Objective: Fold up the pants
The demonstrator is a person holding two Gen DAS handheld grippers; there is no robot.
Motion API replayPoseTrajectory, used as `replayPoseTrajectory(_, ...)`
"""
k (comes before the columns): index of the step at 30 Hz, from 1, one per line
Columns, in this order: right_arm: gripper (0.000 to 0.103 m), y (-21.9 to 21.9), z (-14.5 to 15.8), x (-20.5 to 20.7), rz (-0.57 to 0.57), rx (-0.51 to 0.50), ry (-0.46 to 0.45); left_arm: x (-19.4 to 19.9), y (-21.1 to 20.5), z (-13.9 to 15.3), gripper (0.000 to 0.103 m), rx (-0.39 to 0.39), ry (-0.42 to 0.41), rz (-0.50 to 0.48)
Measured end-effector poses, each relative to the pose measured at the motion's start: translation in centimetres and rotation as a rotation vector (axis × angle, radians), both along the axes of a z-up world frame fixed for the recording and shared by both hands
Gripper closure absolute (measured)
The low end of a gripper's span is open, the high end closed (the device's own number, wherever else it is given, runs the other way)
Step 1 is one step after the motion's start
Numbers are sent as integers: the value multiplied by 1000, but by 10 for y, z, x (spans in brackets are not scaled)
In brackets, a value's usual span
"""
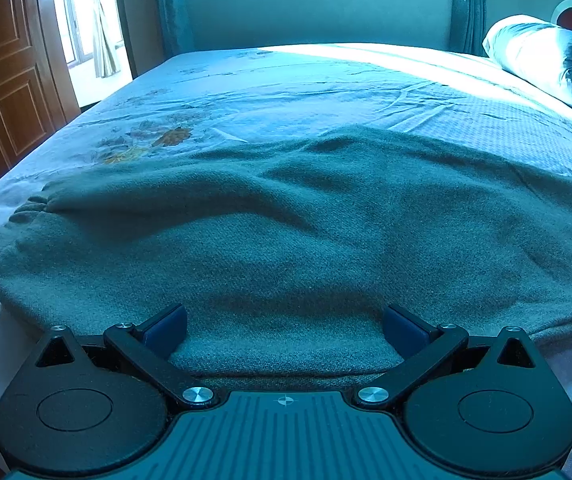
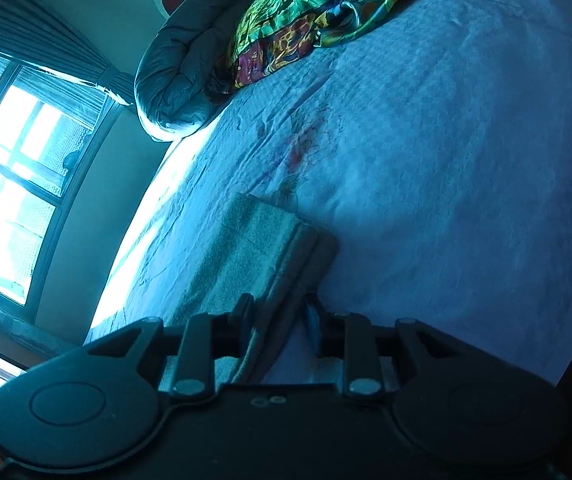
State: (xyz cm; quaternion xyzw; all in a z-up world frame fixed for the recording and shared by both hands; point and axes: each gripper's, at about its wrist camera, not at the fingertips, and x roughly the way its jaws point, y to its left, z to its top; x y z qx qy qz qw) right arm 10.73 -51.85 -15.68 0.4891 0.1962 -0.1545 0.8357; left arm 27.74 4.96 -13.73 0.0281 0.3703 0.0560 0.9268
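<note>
— Tongs first: what are they doing?
— Left tongs stand spread wide over the near edge of the pants, gripping nothing; right tongs stand slightly parted around a folded end of the pants, not clearly pinching.
— And the fold?
— Pants lie on the bed, apparently leg over leg; crosswise folds seemingly remain.

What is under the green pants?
The pants lie on the bed sheet, which shows all around them, with a flower print beside them. What the sheet looks like right under the pants is covered, so that cannot be seen.
</note>
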Motion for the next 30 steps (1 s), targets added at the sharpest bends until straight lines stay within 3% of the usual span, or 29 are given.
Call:
replayPoseTrajectory(2,101,1,0,8,26,-31,18,1,1,0,0,-2,2,-3)
replayPoseTrajectory(4,102,5,16,14,60,-106,12,0,2,1,0,-4,-5,-2)
replayPoseTrajectory(8,103,18,72,10,103,-259,-152,-6,9,3,0,36,-43,56)
replayPoseTrajectory(10,103,16,73,12,95,-289,-146,-6,16,-2,0,5,-34,45)
replayPoseTrajectory(12,103,1,44,19,75,-232,-57,-5,18,-3,0,-5,-29,31)
replayPoseTrajectory(13,103,-10,17,22,57,-143,25,-4,20,-2,0,-13,-25,29)
replayPoseTrajectory(15,103,-14,-8,15,38,-61,10,-5,21,-3,0,-9,-19,13)
replayPoseTrajectory(19,102,-4,5,20,60,-143,42,-9,9,13,0,-39,-59,21)
replayPoseTrajectory(21,102,-3,3,19,60,-134,43,-8,-15,21,0,-94,-98,-24)
replayPoseTrajectory(23,102,-2,3,17,59,-128,41,-3,-46,21,0,-116,-87,-92)
replayPoseTrajectory(25,101,-4,2,15,60,-119,34,3,-87,11,0,-67,-40,-170)
replayPoseTrajectory(27,101,-8,0,15,64,-102,26,4,-107,-5,0,16,-32,-171)
replayPoseTrajectory(30,101,-11,-1,14,72,-82,17,-2,-89,-5,0,-12,-47,-159)
